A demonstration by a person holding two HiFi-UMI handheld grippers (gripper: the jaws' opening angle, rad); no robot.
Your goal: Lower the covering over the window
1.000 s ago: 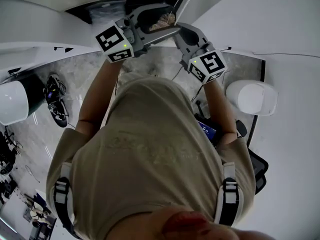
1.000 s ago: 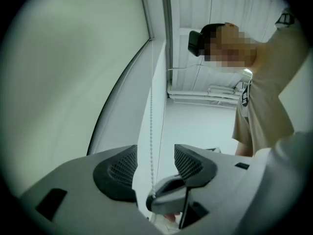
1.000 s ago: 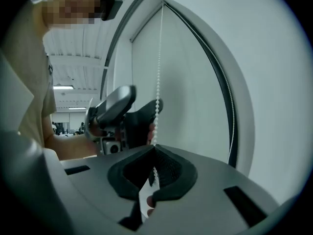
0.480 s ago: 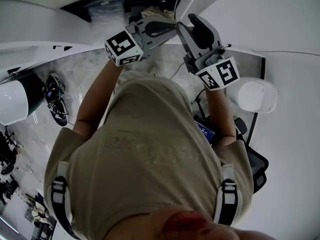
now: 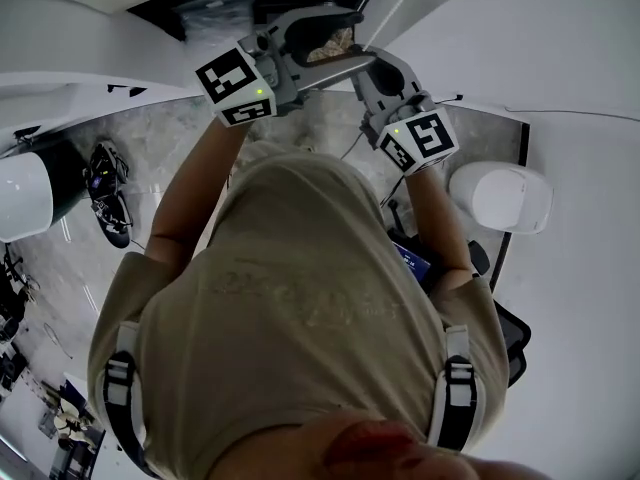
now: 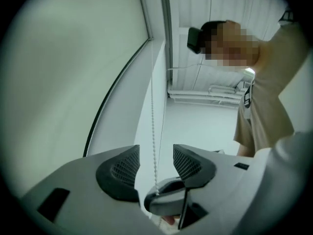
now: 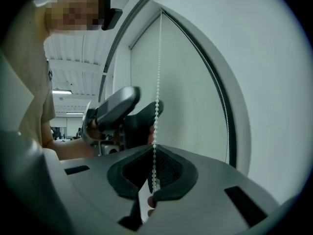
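A white bead chain (image 6: 153, 131) hangs beside the pale roller blind (image 6: 73, 62) that covers the window. My left gripper (image 6: 155, 155) stands open around the chain; its jaws have just been opening and the pads do not press on it. My right gripper (image 7: 153, 168) has just closed and is shut on the bead chain (image 7: 156, 106), just below the left one. In the head view the left gripper (image 5: 318, 36) and the right gripper (image 5: 388, 68) are side by side in front of the person's chest, by the window frame.
The blind (image 7: 186, 92) sits in a dark-edged frame (image 7: 222, 106) with white wall (image 5: 520, 38) to its right. Below are a marble-patterned floor (image 5: 150, 138), white round seats (image 5: 500, 196), a dark chair (image 5: 510, 338) and clutter (image 5: 105, 193) on the floor.
Half a second ago the left gripper was shut and the right open and raised. Now the left stands open and the right has come down and shut.
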